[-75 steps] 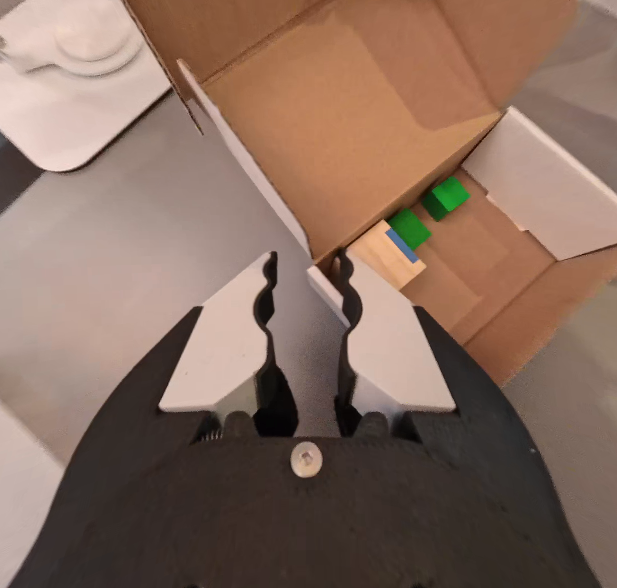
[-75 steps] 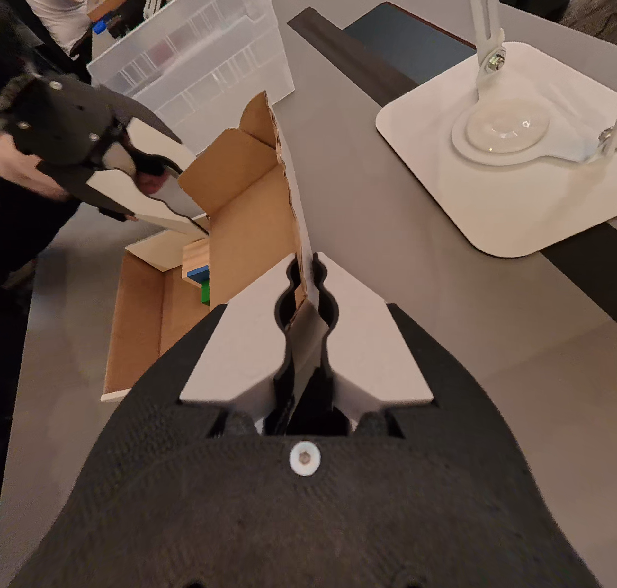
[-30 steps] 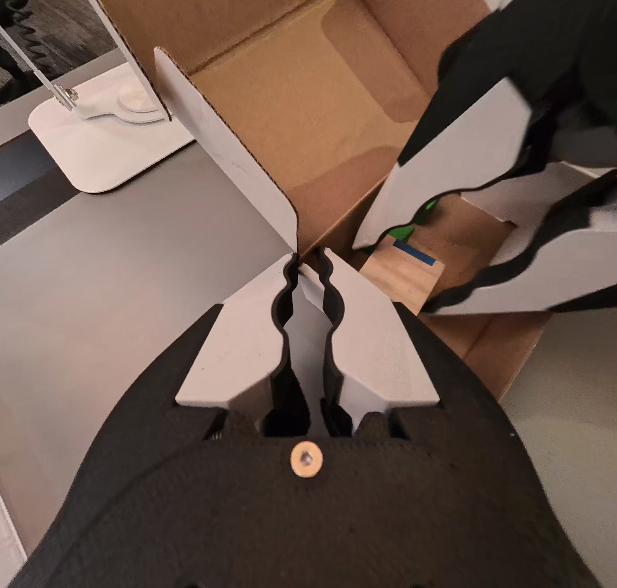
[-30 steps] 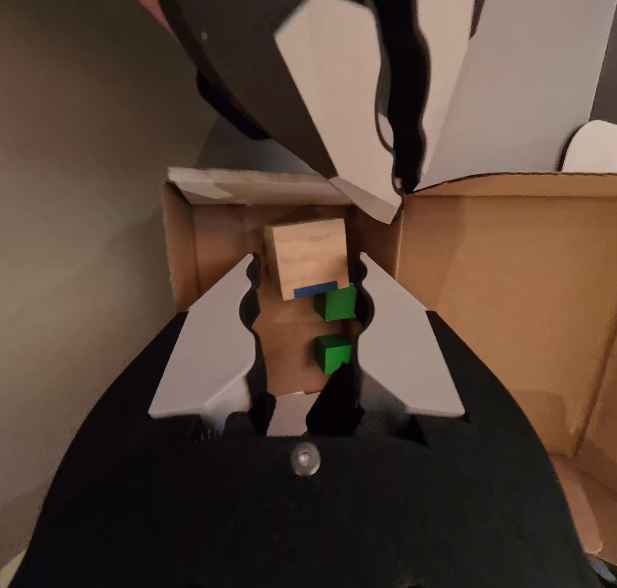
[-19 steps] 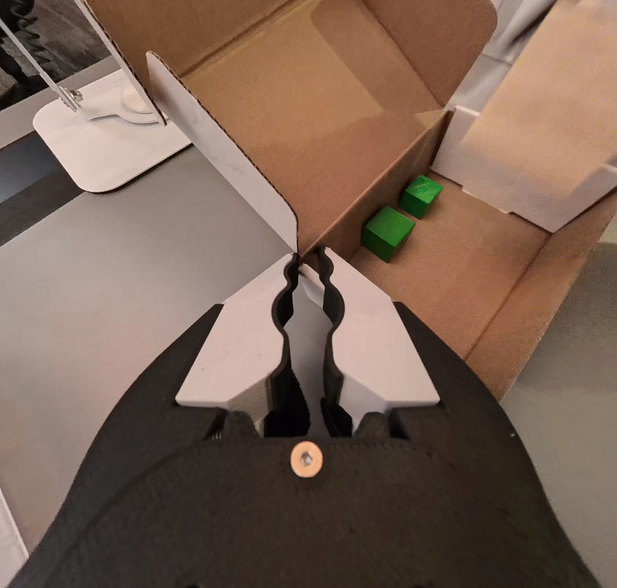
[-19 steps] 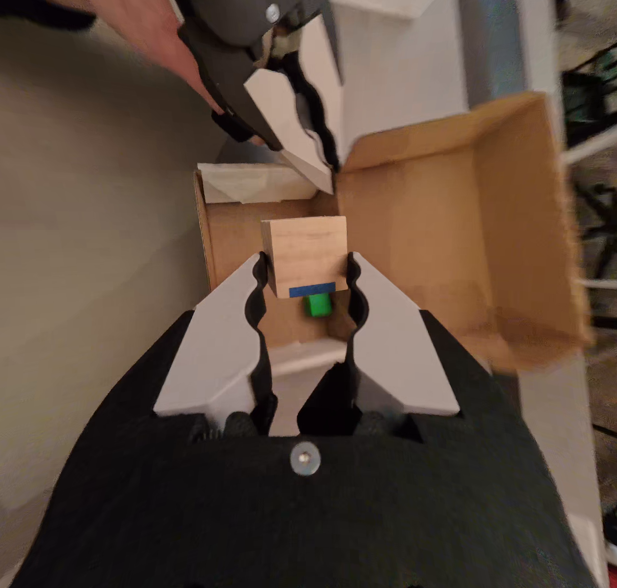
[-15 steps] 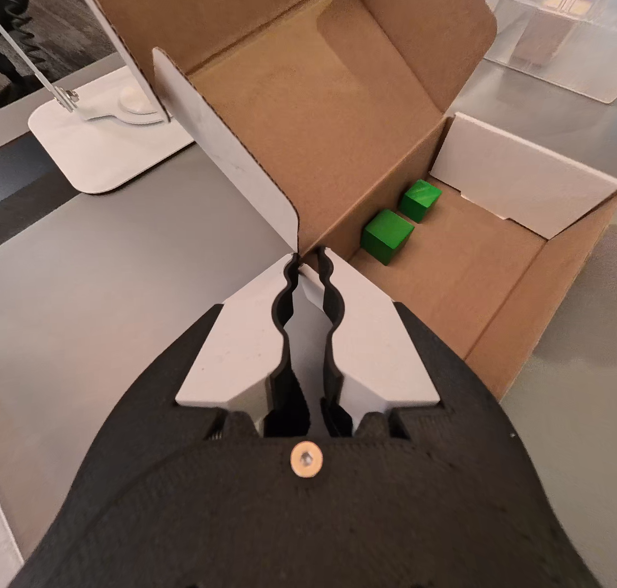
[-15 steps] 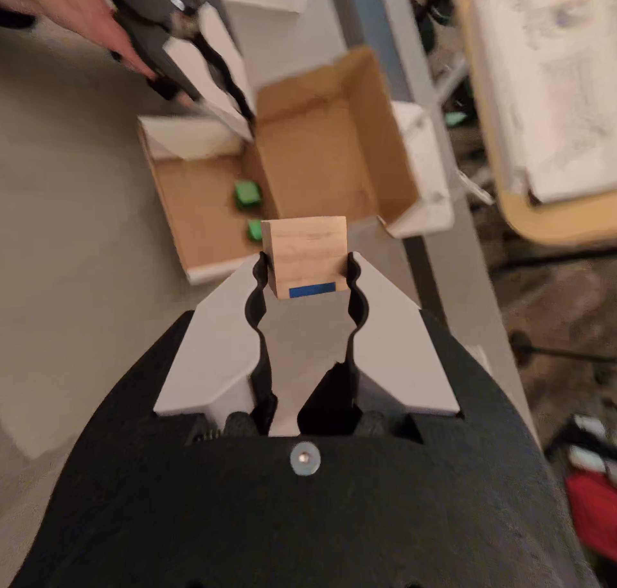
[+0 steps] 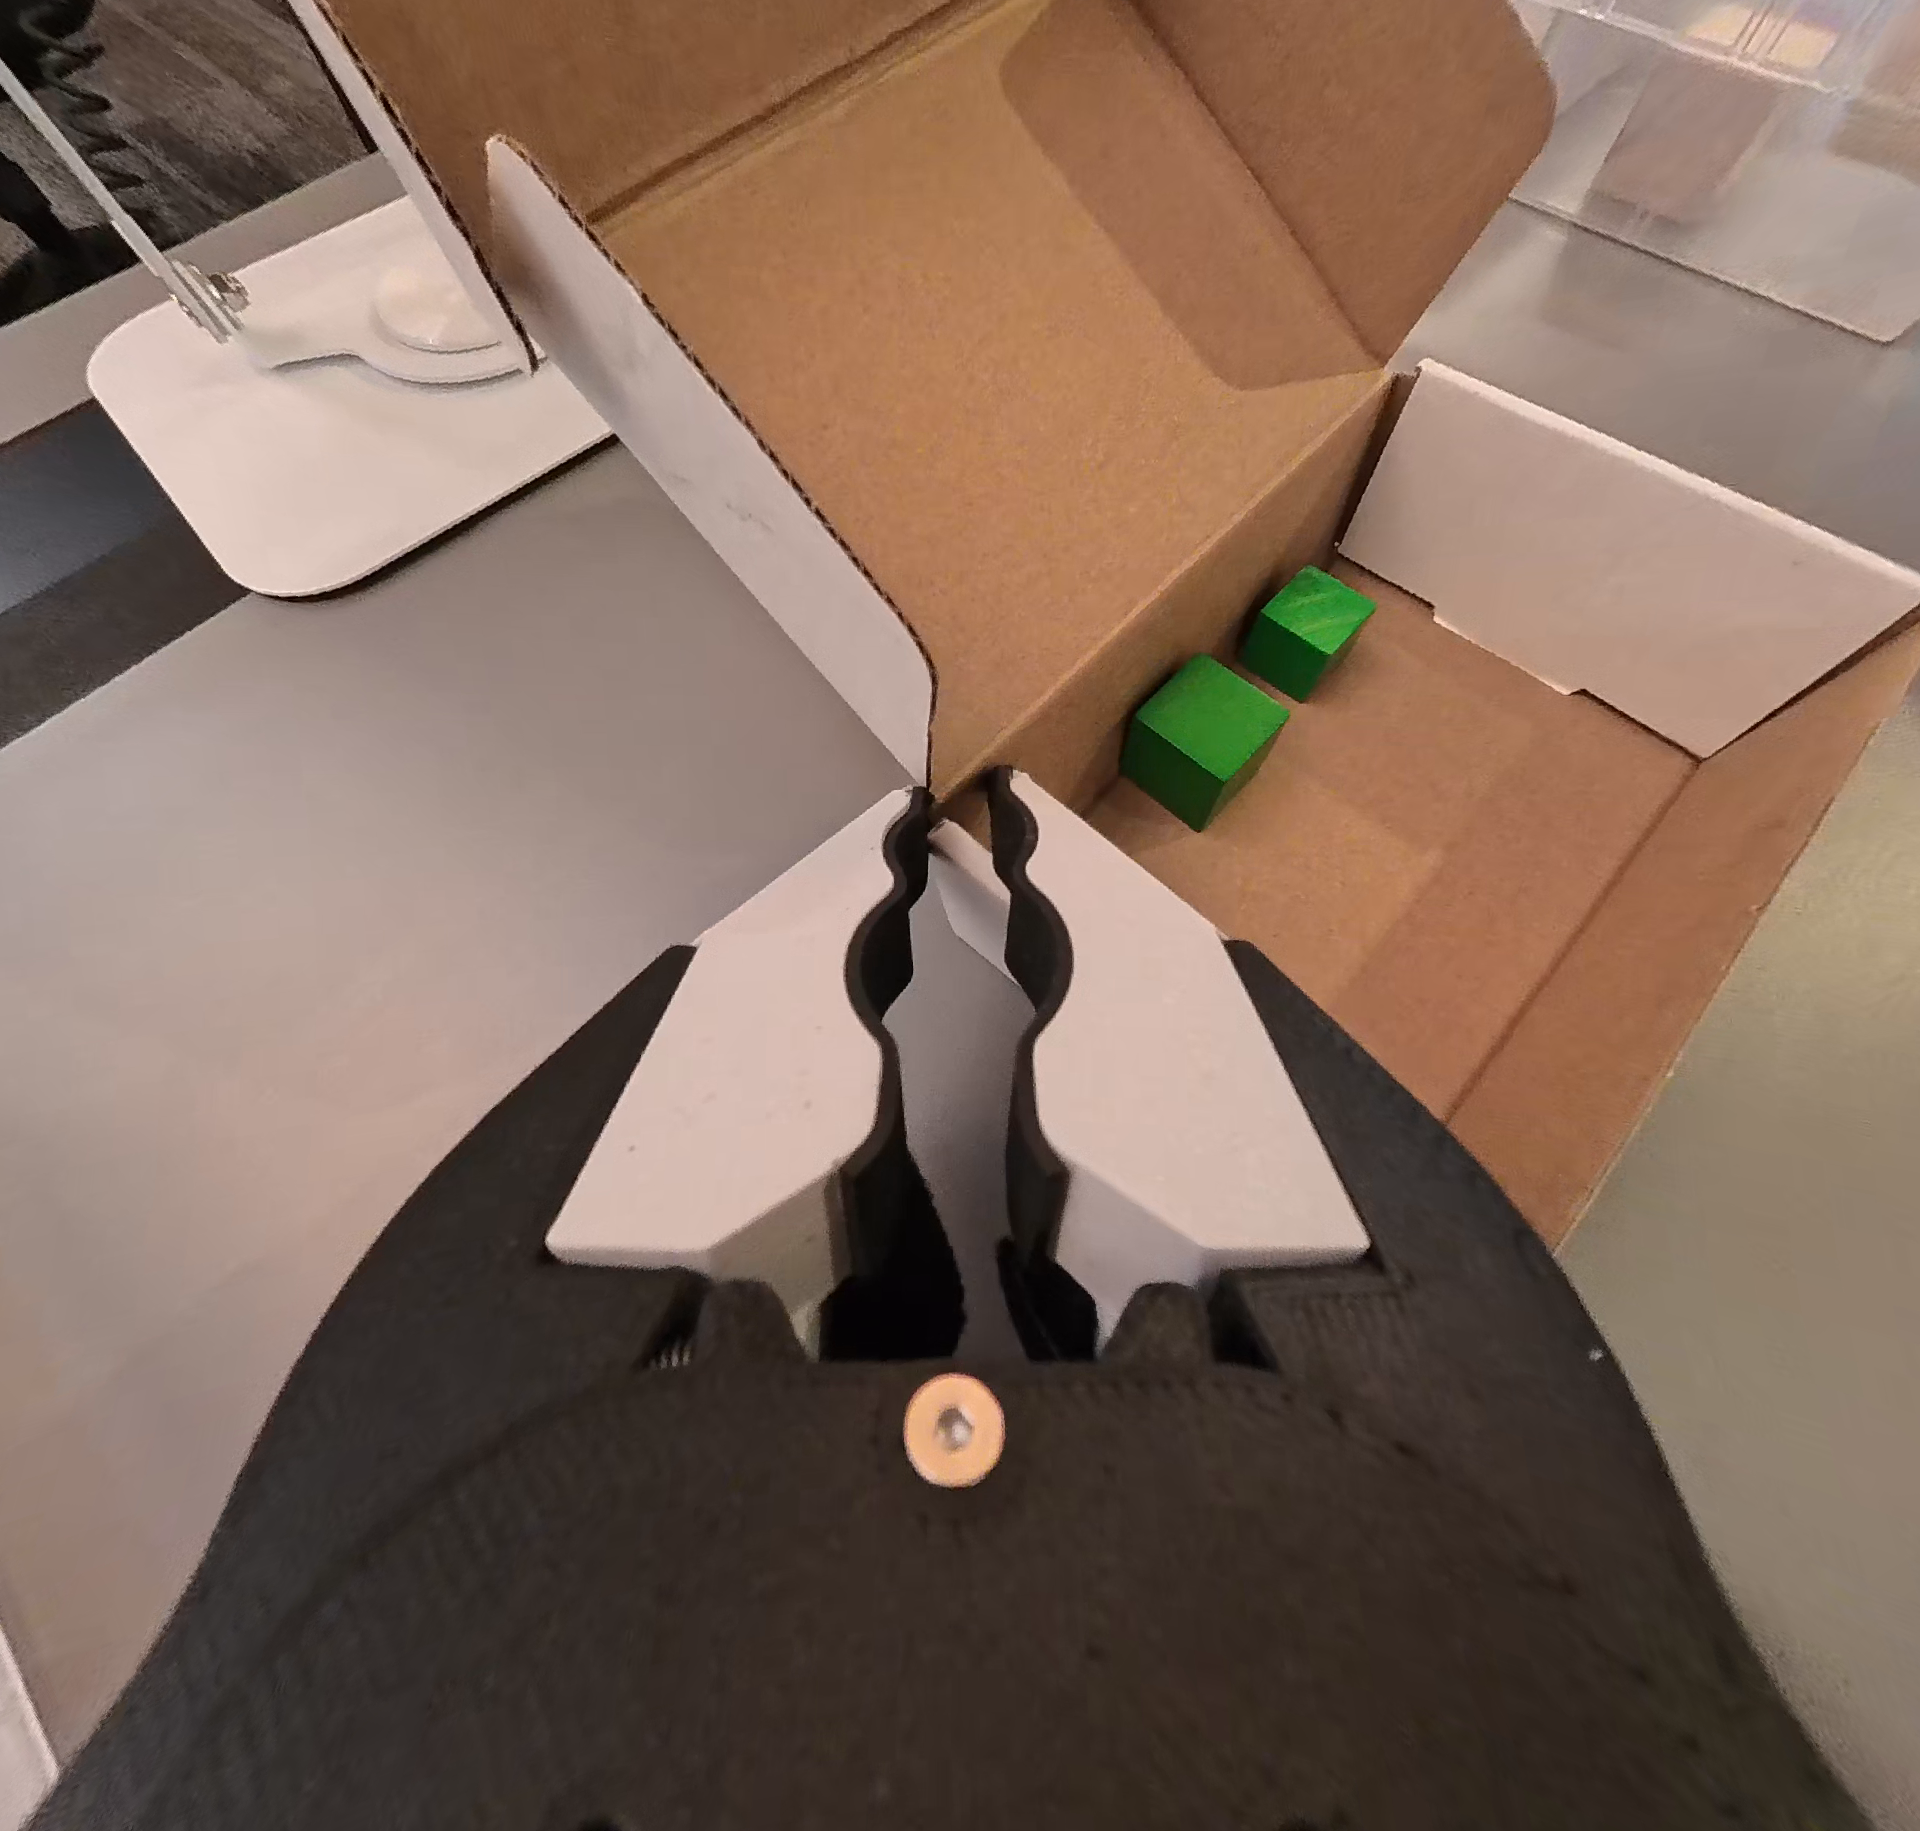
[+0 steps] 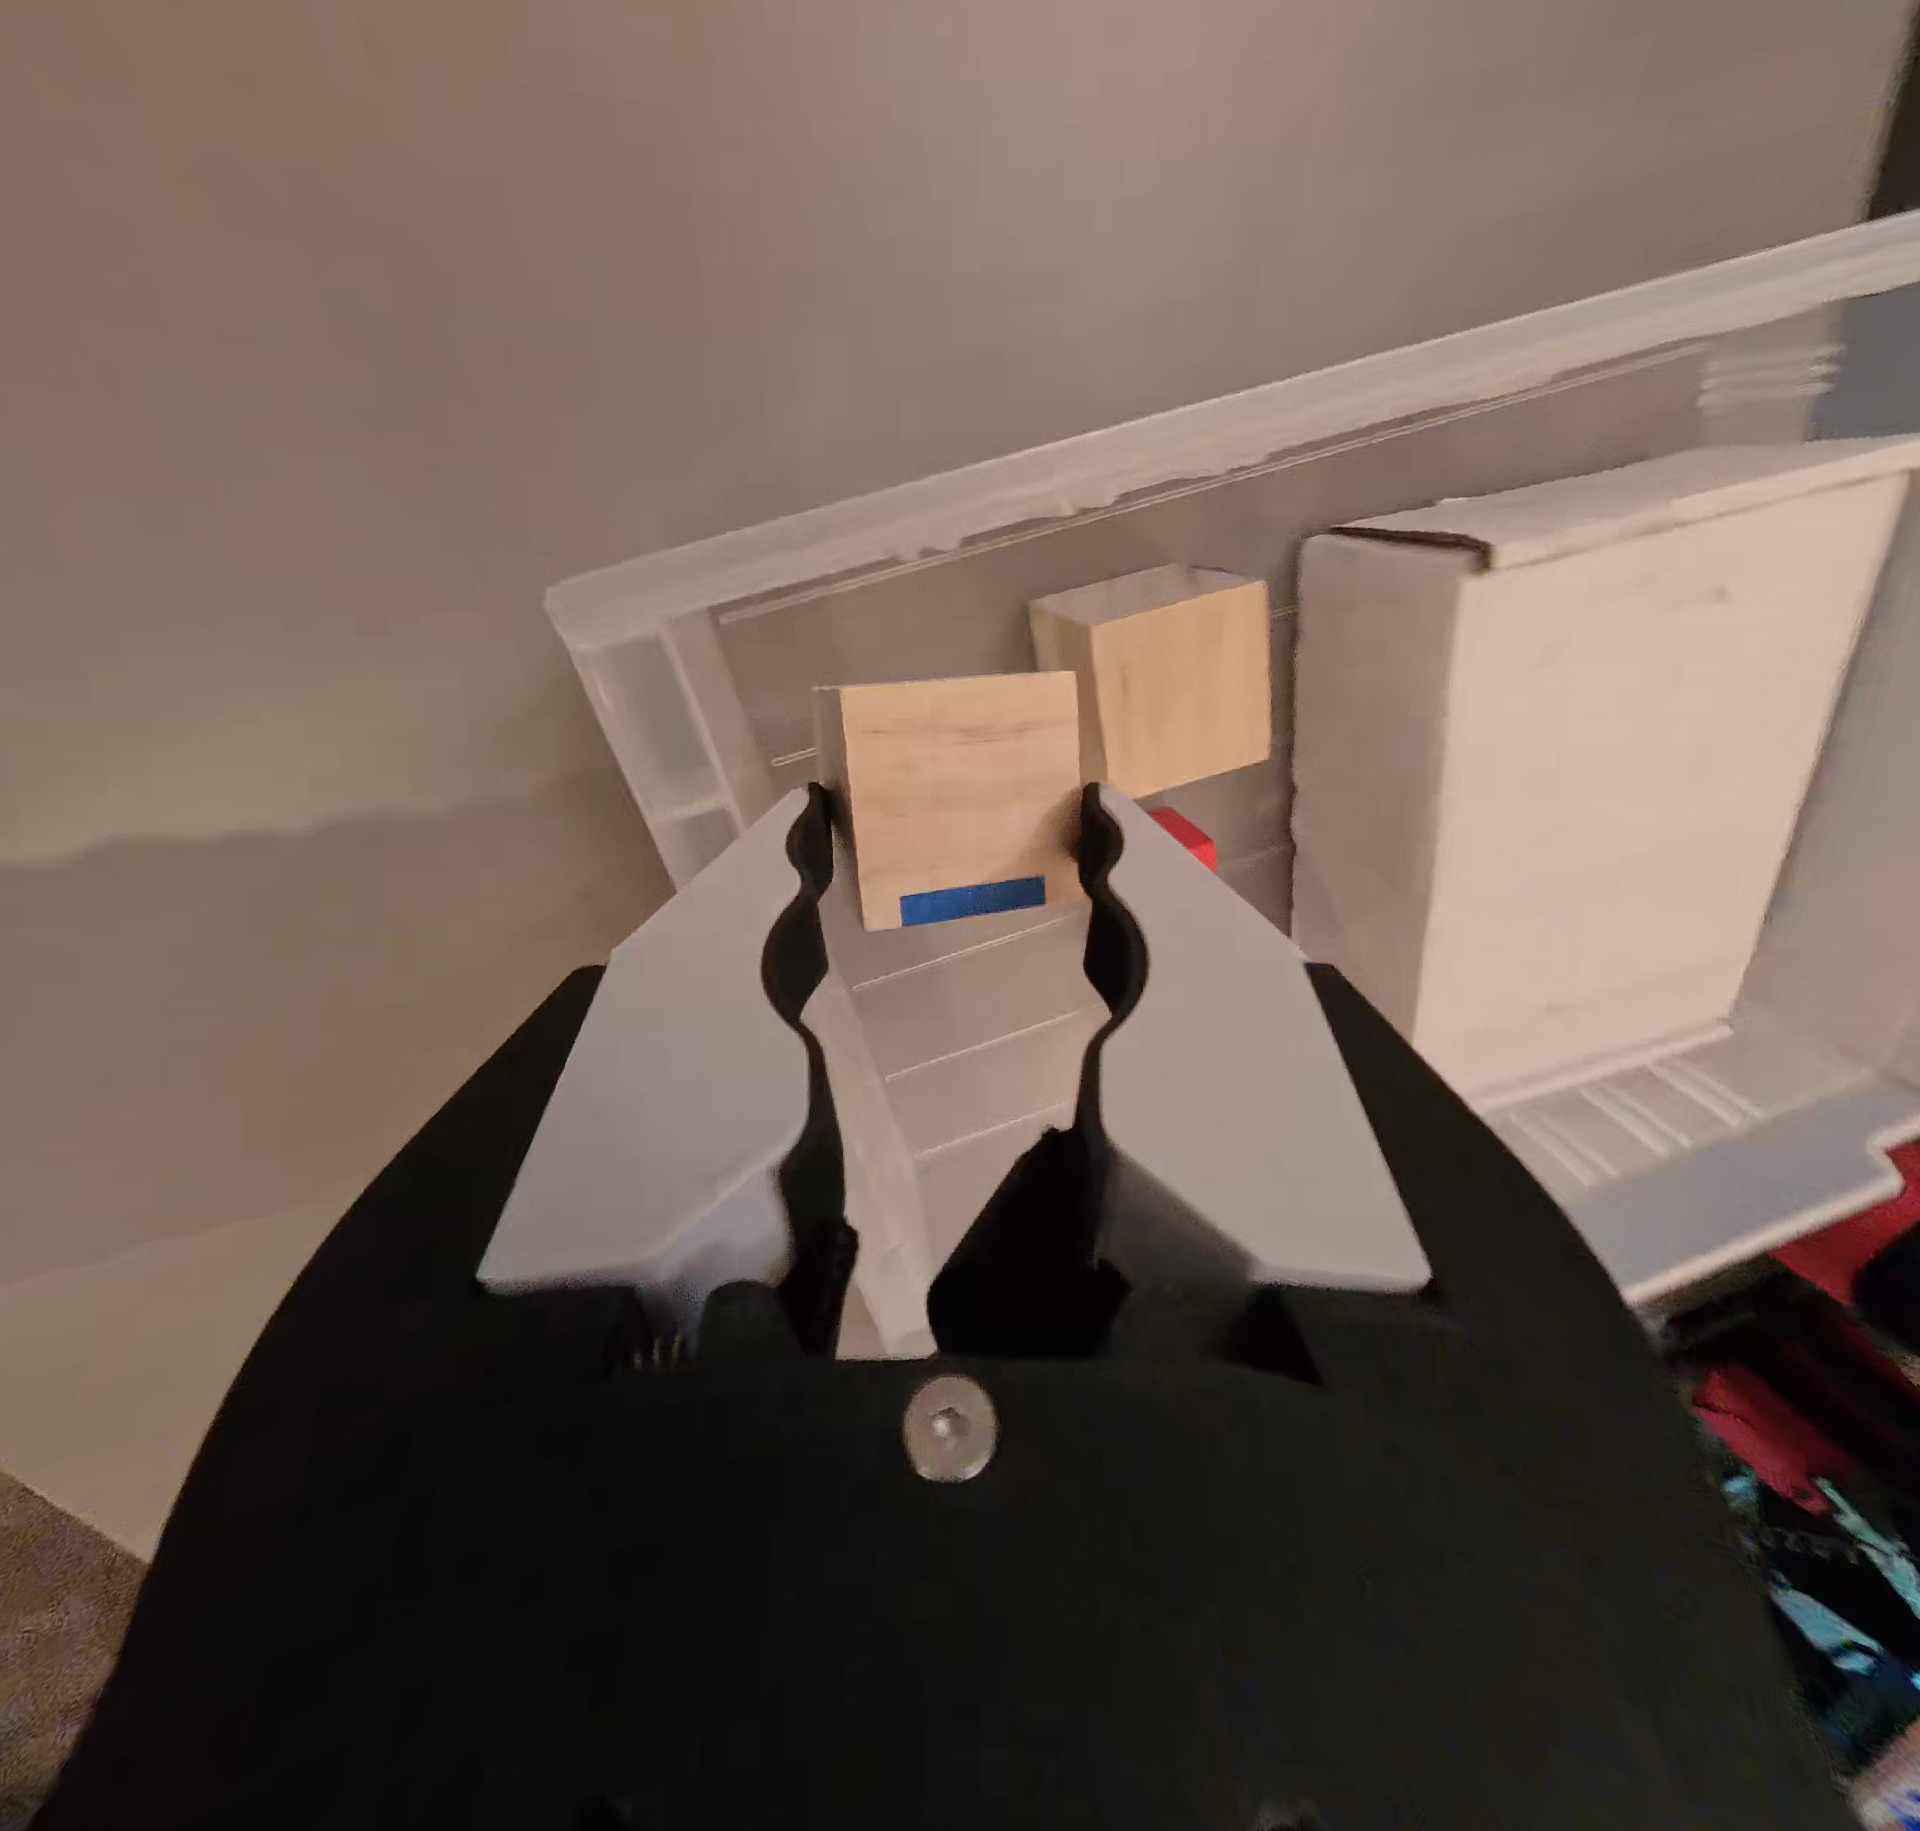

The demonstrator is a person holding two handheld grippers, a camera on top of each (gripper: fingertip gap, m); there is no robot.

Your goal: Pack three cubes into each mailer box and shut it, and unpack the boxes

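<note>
- Two grippers, two different jobs: the right gripper (image 10: pixel 951 810) has its jaws closed on a wooden cube (image 10: pixel 961 794) with a blue strip on its lower edge — held at the very tips, the cube's face square to the camera.
- The left gripper (image 9: pixel 956 815) has its jaws pinched narrowly on the near corner wall of the open mailer box (image 9: pixel 1714 888), holding it steady on the grey desk (image 9: pixel 364 898).
- Just beyond the wooden cube lies a clear plastic bin (image 10: pixel 1039 503); the cube hangs in front of or over its near-left part, though its height above the bin cannot be told. I judge this to be unpacking, so the coming move is forward and down into the bin, then a release.
- In the bin sit a second wooden cube (image 10: pixel 1164 680), just right of and beyond the held one, a red cube (image 10: pixel 1184 836) mostly hidden behind the right finger, and a closed white mailer box (image 10: pixel 1590 773) at far right.
- Only the left wrist view shows what remains: two green cubes (image 9: pixel 1205 737) along the box's far-left inner wall, lid flap (image 9: pixel 935 327) standing open, a white stand base (image 9: pixel 312 431) at far left. The left gripper is nearer them but occupied.
</note>
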